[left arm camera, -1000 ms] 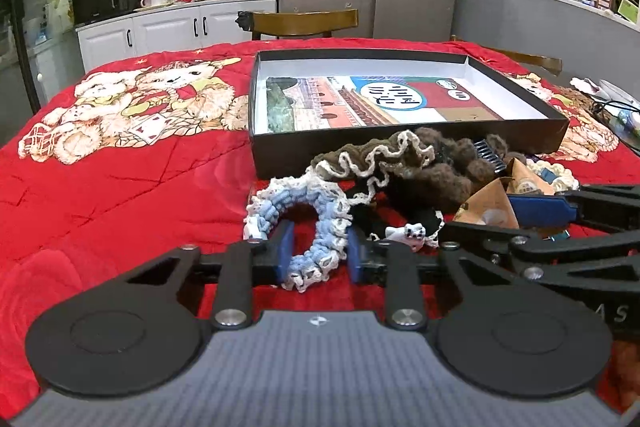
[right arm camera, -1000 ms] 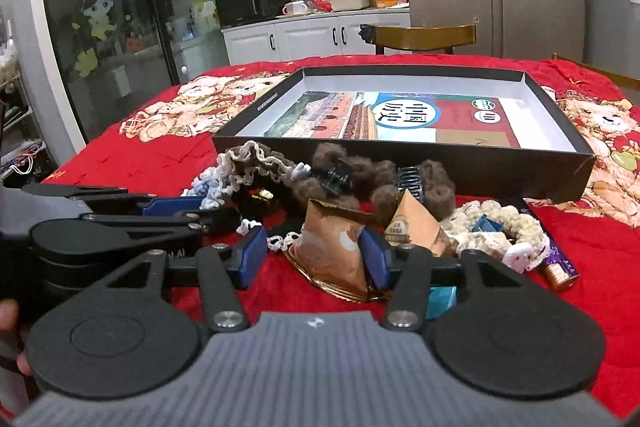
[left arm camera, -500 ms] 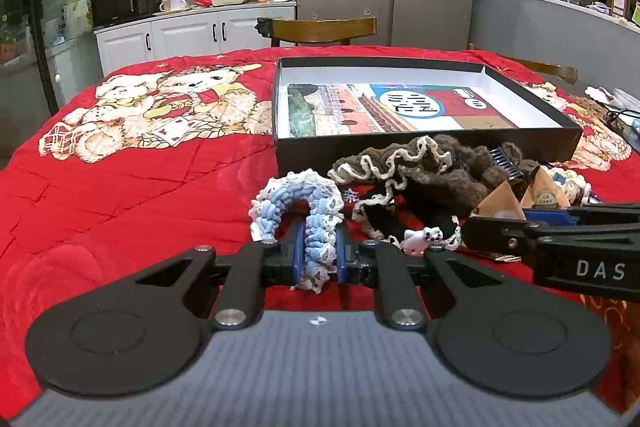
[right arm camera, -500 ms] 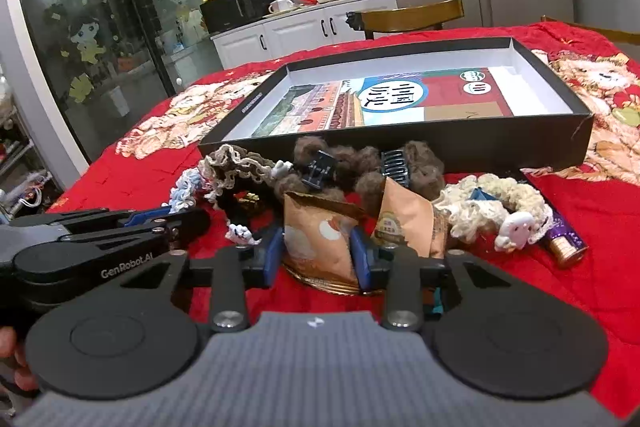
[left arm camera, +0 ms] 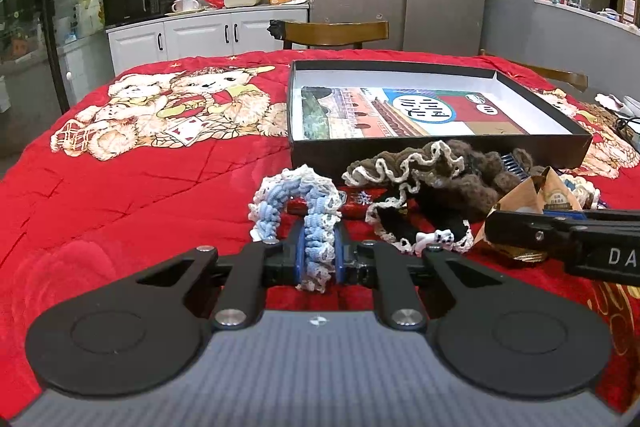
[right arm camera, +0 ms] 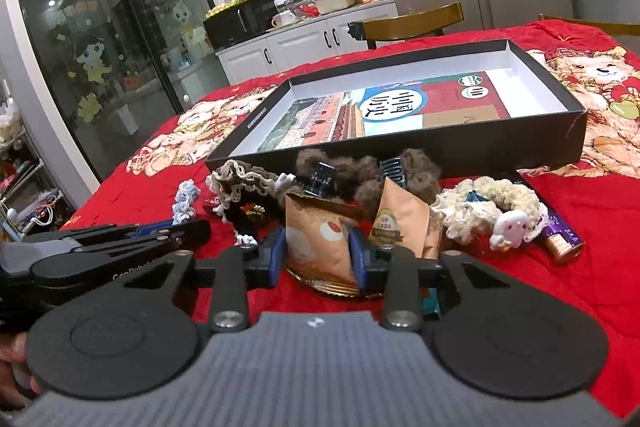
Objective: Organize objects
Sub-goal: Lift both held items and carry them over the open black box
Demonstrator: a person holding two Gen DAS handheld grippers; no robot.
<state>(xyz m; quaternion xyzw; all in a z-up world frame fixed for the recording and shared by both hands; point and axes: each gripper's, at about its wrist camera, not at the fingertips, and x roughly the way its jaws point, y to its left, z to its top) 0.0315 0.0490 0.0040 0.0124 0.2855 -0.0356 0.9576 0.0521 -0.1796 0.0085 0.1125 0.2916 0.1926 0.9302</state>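
Leaving bare quilt (left arm camera: 160,195) left of the box (left arm camera: 440,147), the left gripper (left arm camera: 318,255) pinched a blue scrunchie (left arm camera: 316,223); the right gripper (right arm camera: 318,259) was closing, pads against a brown packet (right arm camera: 316,243).

White letters "DA" show on the right gripper (left arm camera: 490,227) in the left wrist view. "GenRobot", partly hidden, seems printed on the left gripper (right arm camera: 200,229). Chinese characters "中国历史" sit in a white circle on the picture lining the black box (right arm camera: 520,151).
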